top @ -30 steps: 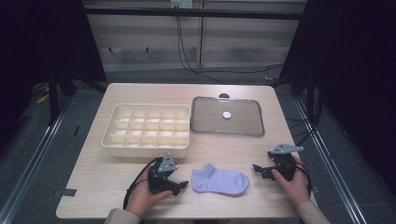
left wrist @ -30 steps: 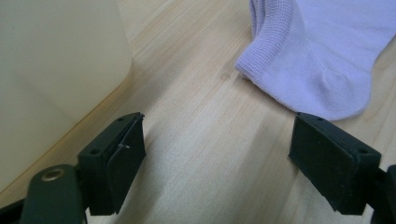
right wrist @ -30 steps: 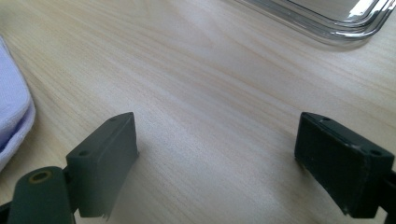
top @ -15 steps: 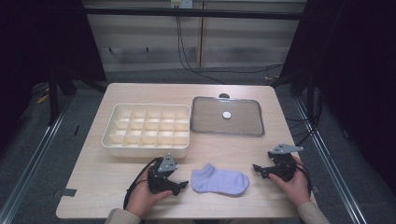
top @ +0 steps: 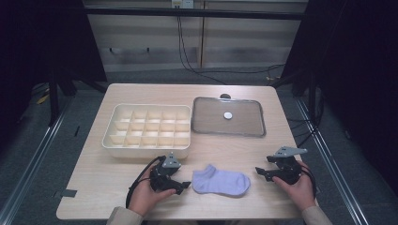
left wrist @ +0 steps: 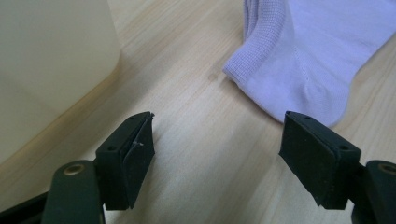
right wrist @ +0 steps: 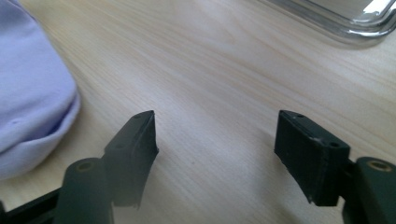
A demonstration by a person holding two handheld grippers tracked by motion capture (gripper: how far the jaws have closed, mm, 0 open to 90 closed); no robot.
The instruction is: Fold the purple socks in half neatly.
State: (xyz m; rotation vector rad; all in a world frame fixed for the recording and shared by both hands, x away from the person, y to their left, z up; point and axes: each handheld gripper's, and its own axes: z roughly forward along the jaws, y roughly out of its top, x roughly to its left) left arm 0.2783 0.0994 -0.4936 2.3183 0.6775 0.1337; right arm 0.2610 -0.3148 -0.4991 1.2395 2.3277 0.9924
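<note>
A pale lilac sock lies flat near the table's front edge, between my two grippers. My left gripper rests on the wood just left of the sock's cuff, jaws open around bare tabletop; they have just been closing a little. My right gripper sits a short way right of the sock's toe, also open with only wood between its pads, and its jaws have just been closing too. In the left gripper view the sock lies ahead of the right-hand jaw, apart from it.
A cream divided organiser box stands behind the left gripper, its wall close by. A clear lid with a white knob lies behind the sock, its rim ahead of the right gripper. The table's front edge is near.
Both hands stay where they were. The jaws of each gripper stand slightly narrower than before.
</note>
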